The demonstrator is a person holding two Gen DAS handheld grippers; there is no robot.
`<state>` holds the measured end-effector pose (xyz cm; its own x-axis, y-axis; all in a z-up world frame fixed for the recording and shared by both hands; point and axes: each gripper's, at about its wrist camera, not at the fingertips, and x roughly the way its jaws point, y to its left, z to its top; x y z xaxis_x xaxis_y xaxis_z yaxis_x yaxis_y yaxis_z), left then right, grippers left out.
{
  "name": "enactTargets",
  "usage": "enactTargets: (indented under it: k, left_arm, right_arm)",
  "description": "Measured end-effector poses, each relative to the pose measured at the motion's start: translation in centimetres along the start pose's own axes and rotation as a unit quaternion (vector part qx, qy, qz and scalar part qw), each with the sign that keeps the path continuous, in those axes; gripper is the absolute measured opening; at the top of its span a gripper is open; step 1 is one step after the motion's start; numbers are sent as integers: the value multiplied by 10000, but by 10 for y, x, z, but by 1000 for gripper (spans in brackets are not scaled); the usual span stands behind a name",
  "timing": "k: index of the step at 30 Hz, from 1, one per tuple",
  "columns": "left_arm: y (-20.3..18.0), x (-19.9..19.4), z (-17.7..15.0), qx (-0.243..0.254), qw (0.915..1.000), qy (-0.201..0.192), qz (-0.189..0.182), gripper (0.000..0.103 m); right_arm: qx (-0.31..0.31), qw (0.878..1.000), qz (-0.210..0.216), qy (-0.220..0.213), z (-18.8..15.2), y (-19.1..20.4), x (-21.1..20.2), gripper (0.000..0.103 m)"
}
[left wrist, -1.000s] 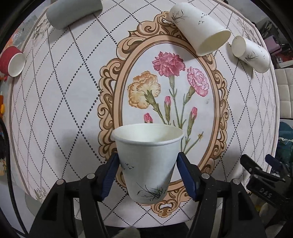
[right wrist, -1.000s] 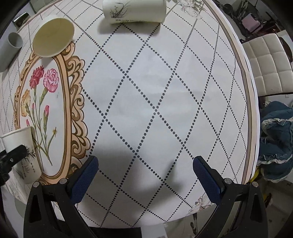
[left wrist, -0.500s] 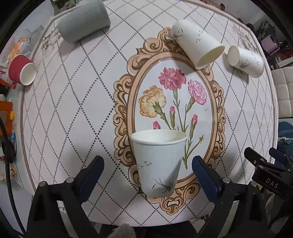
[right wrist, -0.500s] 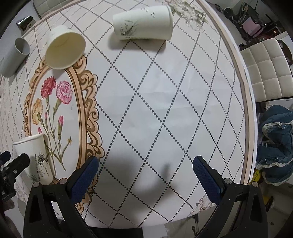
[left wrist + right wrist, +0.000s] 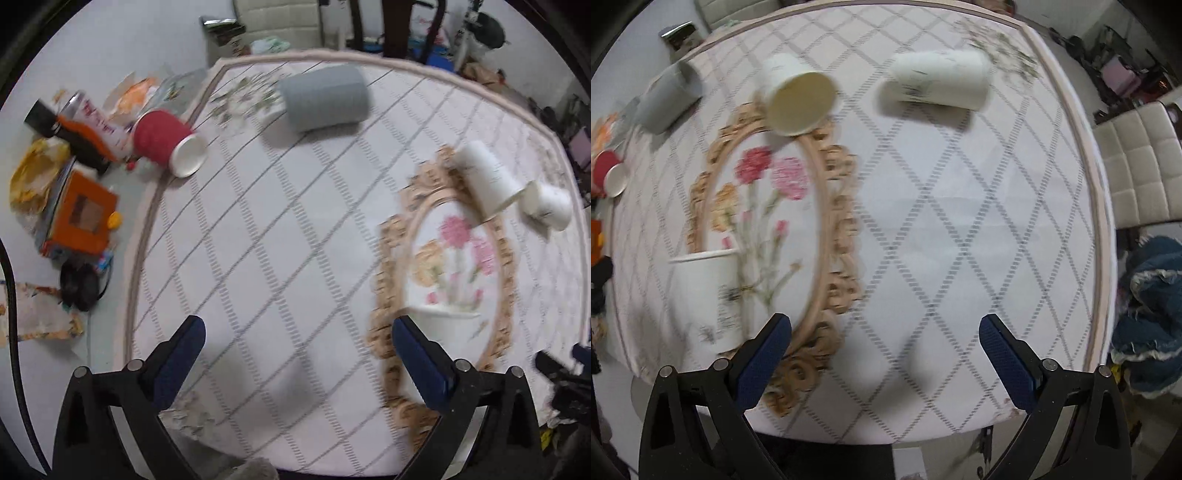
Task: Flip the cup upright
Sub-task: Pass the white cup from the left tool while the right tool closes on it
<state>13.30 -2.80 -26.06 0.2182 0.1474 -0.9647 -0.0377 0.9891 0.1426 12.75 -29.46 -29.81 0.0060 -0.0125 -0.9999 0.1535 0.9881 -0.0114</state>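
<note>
A white paper cup [image 5: 709,295] stands upright on the flower-print table, near its front edge; in the left wrist view it [image 5: 448,328] shows just right of my right finger. My left gripper [image 5: 295,362] is open and empty, left of that cup. My right gripper [image 5: 884,362] is open and empty over bare tablecloth. Several cups lie on their sides: a grey one [image 5: 325,98], a red one [image 5: 162,142], a white one [image 5: 799,99] with its mouth toward me, and another white one [image 5: 938,79].
The round table's edge [image 5: 142,236] runs down the left, with clutter on the floor beyond, including an orange box [image 5: 81,218]. A white padded chair [image 5: 1137,166] and blue cloth [image 5: 1148,314] lie to the right of the table.
My left gripper has let go of the upright cup, opened wide and swung left and back. The cup stays standing. The right gripper has pulled back and turned a little left.
</note>
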Motion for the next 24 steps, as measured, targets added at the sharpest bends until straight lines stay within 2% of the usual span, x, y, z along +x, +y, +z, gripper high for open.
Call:
enactTargets:
  k: [9,14,16,24]
  left_arm:
    - [41,49,-29,-111,9973,639,339,103]
    - [57,64,-38,-228,9952,909,299,103]
    - [63,67,-39,-312,9941,1001,269,103]
    - [64,70,-38,-158,9940,1041,297,103]
  right_arm:
    - [-560,9970,532,18,-6,81,-12,87]
    - [-716,9963,455,105,-1,115,0,83]
    - [-793,9955,435,267,2,126,10,76]
    - [-889,9924,455,720,11,144,35,64]
